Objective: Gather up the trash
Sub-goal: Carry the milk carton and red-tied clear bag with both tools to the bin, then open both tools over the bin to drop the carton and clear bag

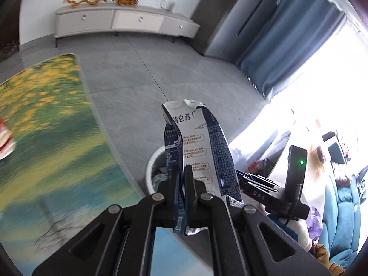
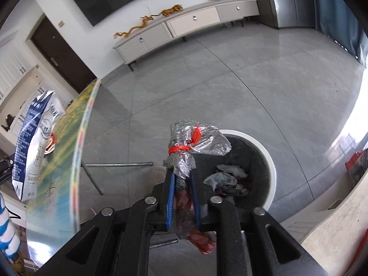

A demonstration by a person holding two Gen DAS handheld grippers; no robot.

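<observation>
Each gripper clamps one item: carton [image 1: 197, 147], bag [image 2: 195, 142]; one bin [image 2: 269, 161].

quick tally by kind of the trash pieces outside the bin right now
flattened milk carton: 1, held in the left gripper
clear plastic bag tied with red string: 1, held in the right gripper
red and white wrapper on the table: 1
total: 3

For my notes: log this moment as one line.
left tool: shut on milk carton | right tool: shut on plastic bag | bin: below, partly filled
</observation>
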